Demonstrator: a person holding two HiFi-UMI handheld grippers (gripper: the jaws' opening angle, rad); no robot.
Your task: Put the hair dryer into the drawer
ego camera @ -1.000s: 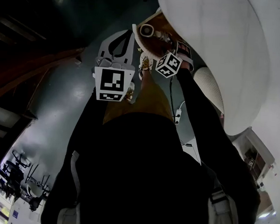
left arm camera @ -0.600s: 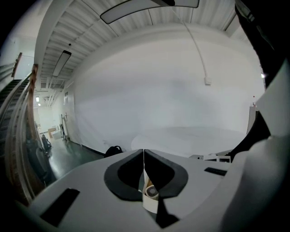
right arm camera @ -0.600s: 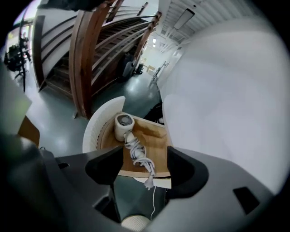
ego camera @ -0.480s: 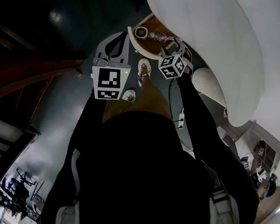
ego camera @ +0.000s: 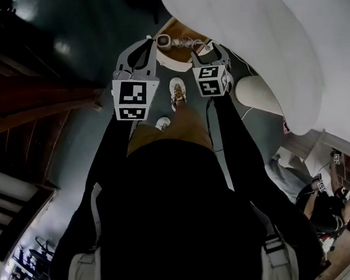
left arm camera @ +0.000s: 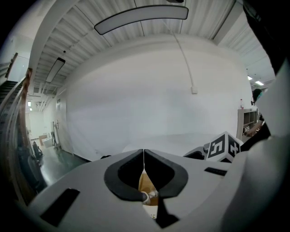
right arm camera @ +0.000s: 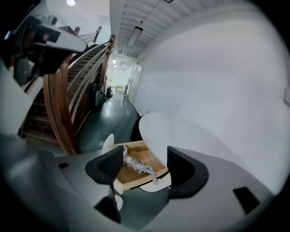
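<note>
The wooden drawer (ego camera: pixel 181 55) stands pulled out from under the white round table (ego camera: pixel 257 47). The white hair dryer (ego camera: pixel 164 41) and its coiled cord lie inside the drawer. My left gripper (ego camera: pixel 150 41) hovers just left of the drawer, its jaws shut with nothing between them. My right gripper (ego camera: pixel 206 49) is held above the drawer's right side, open and empty. In the right gripper view, the drawer (right arm camera: pixel 136 180) and the hair dryer (right arm camera: pixel 134 164) show between the spread jaws of the right gripper (right arm camera: pixel 145 165). The left gripper (left arm camera: pixel 143 156) shows only a sliver of drawer below its touching tips.
A wooden staircase (ego camera: pixel 41 104) rises at the left over dark glossy floor. A white ribbed cone-shaped object (ego camera: pixel 257 94) stands under the table at the right. My shoes (ego camera: pixel 178 90) are just before the drawer. Other people (ego camera: pixel 313 201) are at the far right.
The right gripper has drawn back from inside the drawer and now stands level with the left one. The hair dryer stays in the drawer. The view has tilted.
</note>
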